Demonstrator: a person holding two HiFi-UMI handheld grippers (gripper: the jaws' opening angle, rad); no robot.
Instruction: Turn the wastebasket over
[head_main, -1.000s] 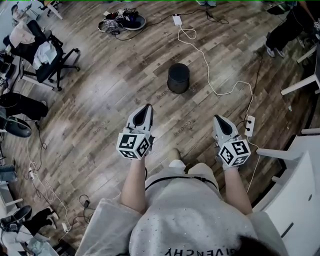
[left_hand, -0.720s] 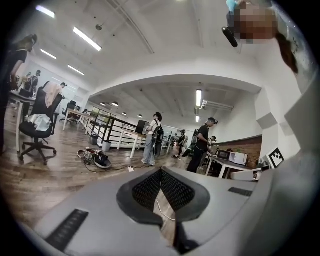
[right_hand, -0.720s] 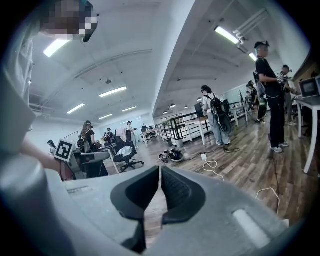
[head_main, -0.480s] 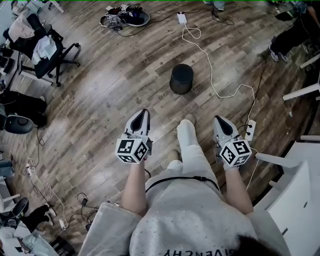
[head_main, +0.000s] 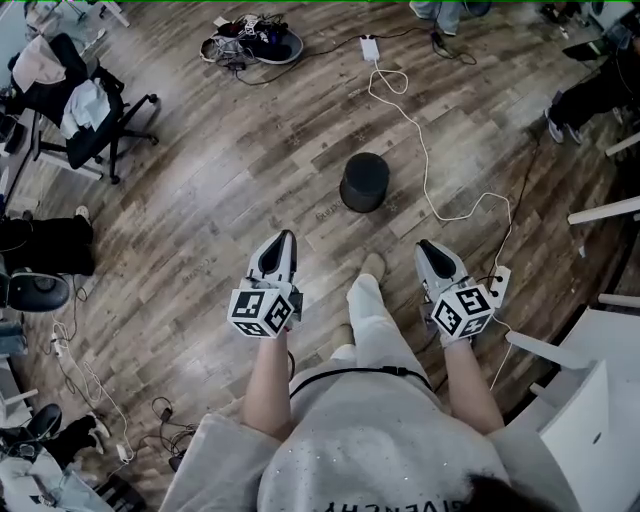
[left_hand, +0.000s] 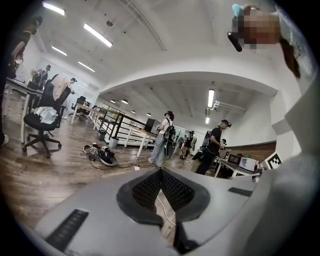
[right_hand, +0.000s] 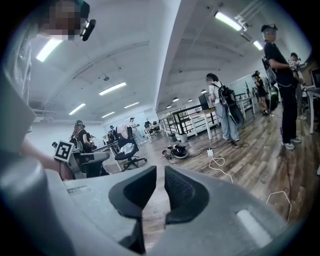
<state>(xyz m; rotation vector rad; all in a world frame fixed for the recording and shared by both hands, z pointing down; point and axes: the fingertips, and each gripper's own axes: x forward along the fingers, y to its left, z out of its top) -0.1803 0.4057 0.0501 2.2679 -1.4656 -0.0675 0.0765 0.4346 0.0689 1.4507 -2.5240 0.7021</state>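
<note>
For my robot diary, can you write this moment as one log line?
stage: no contact yet | wastebasket: on floor ahead, untouched | left gripper: shut, empty | right gripper: jaws just opening, slightly apart, empty

1. I have brought both grippers forward. The wastebasket (head_main: 364, 182) now lies nearer ahead of the left gripper (head_main: 284, 238) and the right gripper (head_main: 426, 246) than a second ago.
2. My right gripper's jaws have just been opening. A narrow gap now shows, with nothing between them.
3. A trousered leg (head_main: 372, 318) has swung forward between the two grippers.
</note>
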